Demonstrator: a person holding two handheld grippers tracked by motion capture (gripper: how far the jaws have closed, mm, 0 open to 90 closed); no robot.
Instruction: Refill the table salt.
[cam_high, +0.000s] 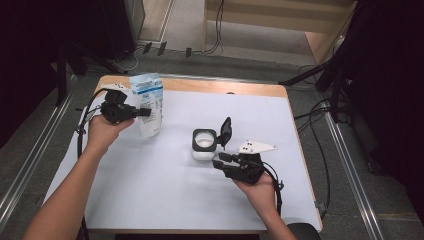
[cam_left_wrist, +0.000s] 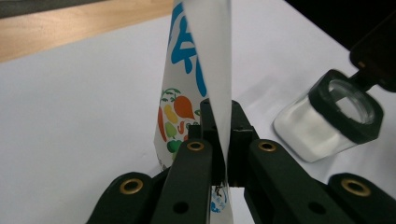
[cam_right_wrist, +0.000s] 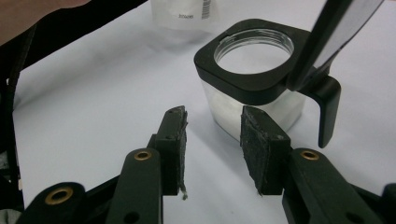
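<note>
A white pouch (cam_high: 149, 102) with blue print stands upright at the table's far left. My left gripper (cam_high: 145, 112) is shut on its side edge; in the left gripper view the pouch (cam_left_wrist: 196, 74) rises from between the closed jaws. A square clear jar (cam_high: 204, 143) with a black rim and its hinged lid (cam_high: 226, 132) flipped up sits mid-table. It holds white powder. My right gripper (cam_high: 221, 160) is open just in front of the jar, jaws apart with nothing between them. In the right gripper view the jar (cam_right_wrist: 254, 74) stands just beyond my gripper (cam_right_wrist: 212, 140).
The white tabletop (cam_high: 165, 185) has a wooden strip (cam_high: 220, 87) along its far edge. Cables trail from both grippers. Beyond the table lie floor cables and dark stands. The jar (cam_left_wrist: 334, 119) also appears to the right in the left gripper view.
</note>
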